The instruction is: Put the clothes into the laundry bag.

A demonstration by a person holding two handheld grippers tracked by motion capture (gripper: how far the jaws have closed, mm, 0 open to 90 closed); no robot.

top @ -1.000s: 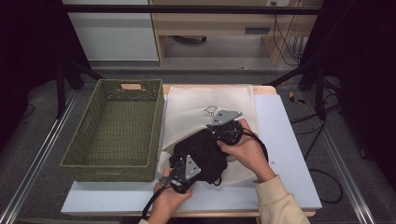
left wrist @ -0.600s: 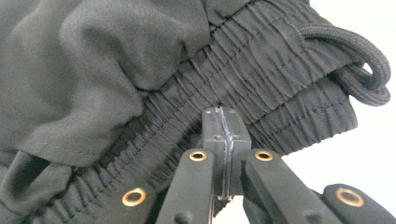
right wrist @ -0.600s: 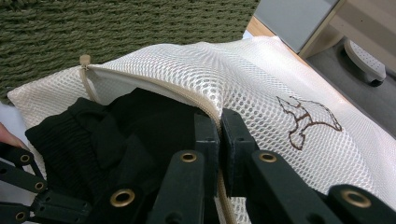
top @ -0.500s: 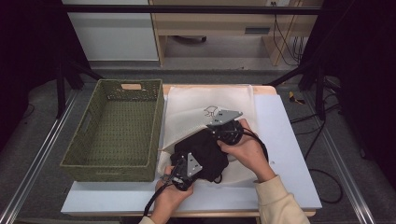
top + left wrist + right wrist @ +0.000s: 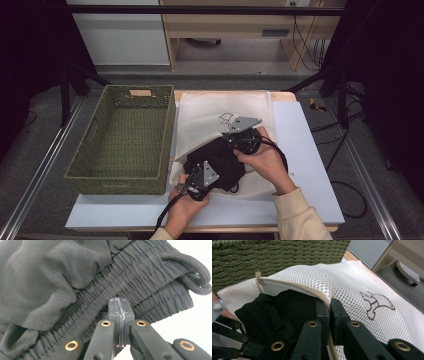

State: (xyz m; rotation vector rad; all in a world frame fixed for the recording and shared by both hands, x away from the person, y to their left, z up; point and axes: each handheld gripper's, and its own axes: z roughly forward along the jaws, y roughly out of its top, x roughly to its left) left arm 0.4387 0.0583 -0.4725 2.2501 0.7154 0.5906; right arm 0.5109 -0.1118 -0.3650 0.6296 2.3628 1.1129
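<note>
- A black garment [image 5: 220,162] with an elastic waistband lies bunched at the mouth of a white mesh laundry bag [image 5: 235,112], half inside it, near the front middle of the counter [image 5: 310,150].
- The bag lies flat on the pale counter, its far end reaching the back edge; a small dark outline logo [image 5: 226,119] is printed on it.
- Just left of the bag sits your green woven basket [image 5: 125,142], touching or nearly touching the bag's edge.
- Beyond the counter you have a grey floor, a light wooden bench and dark stand legs on either side.
- The left gripper view gives you what the high view cannot: the gathered stitching of the waistband [image 5: 140,287] and a thick black drawstring [image 5: 197,272] looped at its end.
- The right gripper view shows you the bag's zipper edge [image 5: 297,286] lifted over the garment, with the basket's weave right behind.
- Your left claw [image 5: 119,315] is pressed together, pinching the waistband of the garment.
- Your right claw [image 5: 329,312] is also pressed together, nipping the zippered rim of the mesh bag and holding the opening up.
- In the high view your left claw [image 5: 200,177] is at the garment's near edge, your right claw [image 5: 242,131] at its far edge.
</note>
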